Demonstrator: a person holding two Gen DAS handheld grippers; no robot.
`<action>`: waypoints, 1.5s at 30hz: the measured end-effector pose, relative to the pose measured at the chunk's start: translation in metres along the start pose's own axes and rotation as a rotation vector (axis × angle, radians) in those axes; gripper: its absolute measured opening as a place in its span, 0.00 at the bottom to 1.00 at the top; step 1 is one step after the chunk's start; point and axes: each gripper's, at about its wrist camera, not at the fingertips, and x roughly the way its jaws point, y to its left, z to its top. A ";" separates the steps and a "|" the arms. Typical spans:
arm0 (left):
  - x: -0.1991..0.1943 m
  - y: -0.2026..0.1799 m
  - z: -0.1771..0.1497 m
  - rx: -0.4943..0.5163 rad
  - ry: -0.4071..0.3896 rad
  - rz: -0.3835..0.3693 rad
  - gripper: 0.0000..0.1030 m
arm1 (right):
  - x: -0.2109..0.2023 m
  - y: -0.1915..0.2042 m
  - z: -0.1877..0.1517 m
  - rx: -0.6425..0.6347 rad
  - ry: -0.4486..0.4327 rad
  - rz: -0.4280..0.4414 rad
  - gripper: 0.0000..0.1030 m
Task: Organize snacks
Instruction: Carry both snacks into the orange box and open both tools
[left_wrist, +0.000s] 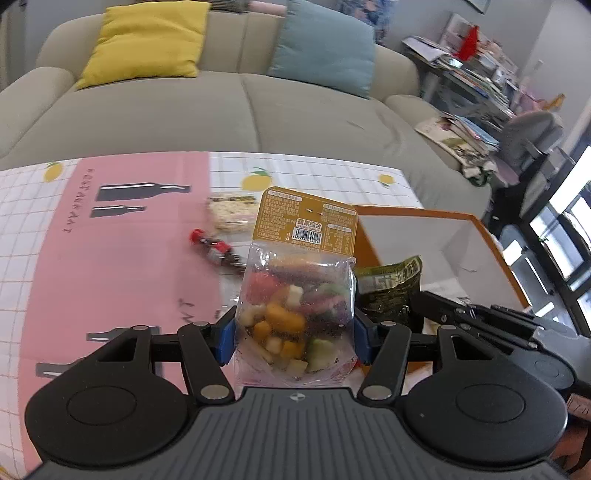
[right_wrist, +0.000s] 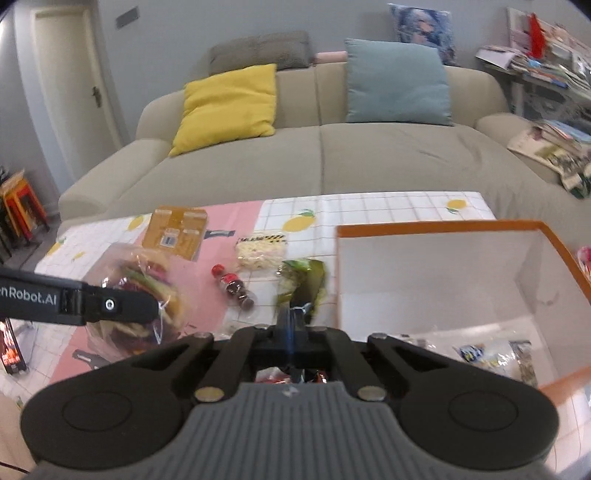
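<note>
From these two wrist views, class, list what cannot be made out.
- Green packet in the right claw: print blurred, right wrist view.
- Box contents: partly hidden by the claw body, right wrist view.
- Mixed fruit bag in the left claw: label text too small, left wrist view.

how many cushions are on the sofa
4: yellow cushion at left, teal cushion at right, grey cushion on the backrest behind the yellow one, patterned blue cushion behind the teal. More may be hidden.
</note>
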 end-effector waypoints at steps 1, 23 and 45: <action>0.001 -0.004 0.000 0.007 0.005 0.001 0.66 | -0.004 -0.005 0.001 0.008 -0.008 0.004 0.00; 0.041 -0.106 0.044 0.248 0.064 -0.093 0.66 | -0.038 -0.085 0.045 0.029 -0.058 -0.076 0.00; 0.176 -0.162 0.061 0.602 0.336 0.003 0.66 | 0.066 -0.184 0.057 0.281 0.188 -0.023 0.00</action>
